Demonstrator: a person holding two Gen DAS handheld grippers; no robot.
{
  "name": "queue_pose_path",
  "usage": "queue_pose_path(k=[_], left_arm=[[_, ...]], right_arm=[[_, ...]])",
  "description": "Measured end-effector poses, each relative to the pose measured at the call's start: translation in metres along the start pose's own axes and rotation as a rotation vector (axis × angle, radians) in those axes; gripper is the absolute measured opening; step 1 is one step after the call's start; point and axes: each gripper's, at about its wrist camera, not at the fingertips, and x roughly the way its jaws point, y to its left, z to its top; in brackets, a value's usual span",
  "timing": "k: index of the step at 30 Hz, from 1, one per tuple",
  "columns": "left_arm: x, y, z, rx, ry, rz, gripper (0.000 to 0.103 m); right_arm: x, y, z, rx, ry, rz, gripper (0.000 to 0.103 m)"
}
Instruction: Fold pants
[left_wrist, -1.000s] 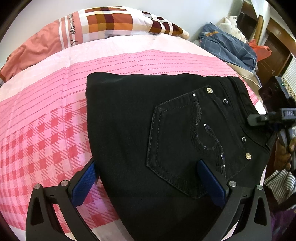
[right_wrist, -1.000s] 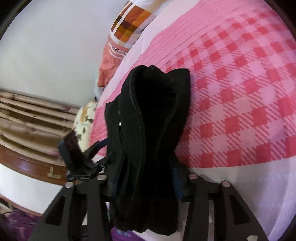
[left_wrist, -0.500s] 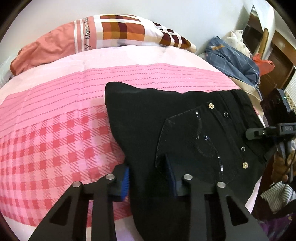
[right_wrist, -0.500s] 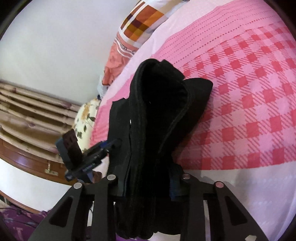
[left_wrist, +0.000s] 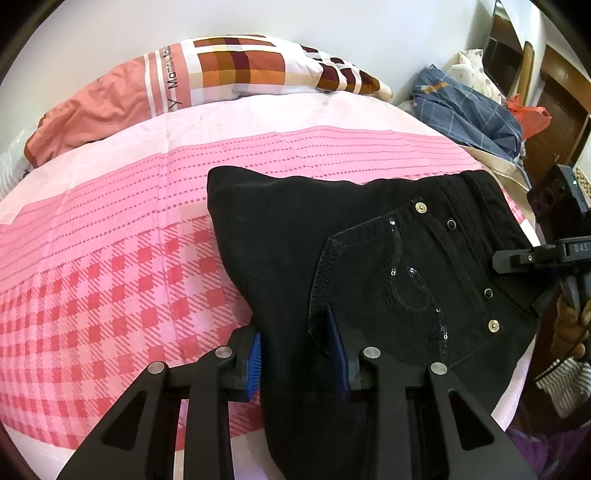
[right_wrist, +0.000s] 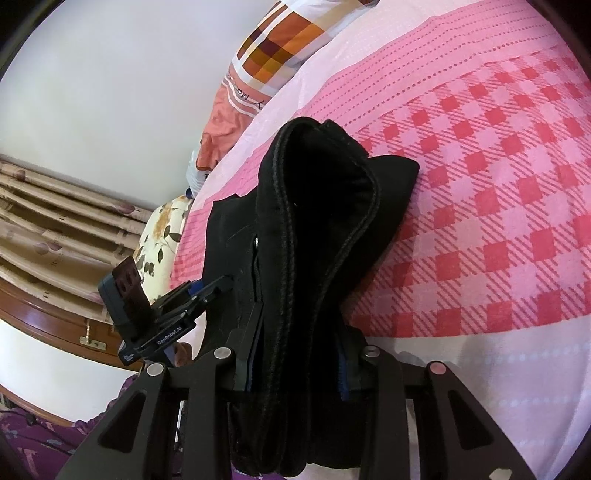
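Black pants lie folded on the pink checked bed sheet, back pocket with sequins facing up. My left gripper is shut on the pants' near edge, blue pads pressing the fabric. My right gripper is shut on the thick waistband bundle of the pants, which stands up in a ridge between the fingers. The right gripper also shows in the left wrist view at the waistband end, and the left gripper shows in the right wrist view.
A checked orange and brown pillow lies at the head of the bed. A blue plaid cloth pile sits at the far right by wooden furniture. A floral pillow and a wooden headboard lie on the left.
My left gripper went from wide open to shut on the pants' edge and has lifted it slightly. My right gripper stays shut on the waistband and has moved little.
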Motion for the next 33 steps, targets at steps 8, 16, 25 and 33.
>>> queue_pose_path(k=[8,16,25,33], left_arm=[[-0.007,-0.005,0.000,0.018,-0.019,0.025,0.026],[-0.015,-0.004,0.002,0.011,-0.028,0.030,0.022],[-0.027,0.002,0.003,-0.004,-0.039,0.034,0.019],[-0.031,0.005,0.003,-0.009,-0.041,0.034,0.017]], right_arm=[[-0.004,0.000,0.002,0.033,-0.028,0.054,0.030],[-0.006,0.007,0.006,0.042,-0.041,0.086,0.030],[0.000,0.019,0.006,0.050,-0.041,0.124,0.030],[0.007,0.015,0.005,0.060,-0.033,0.122,0.030]])
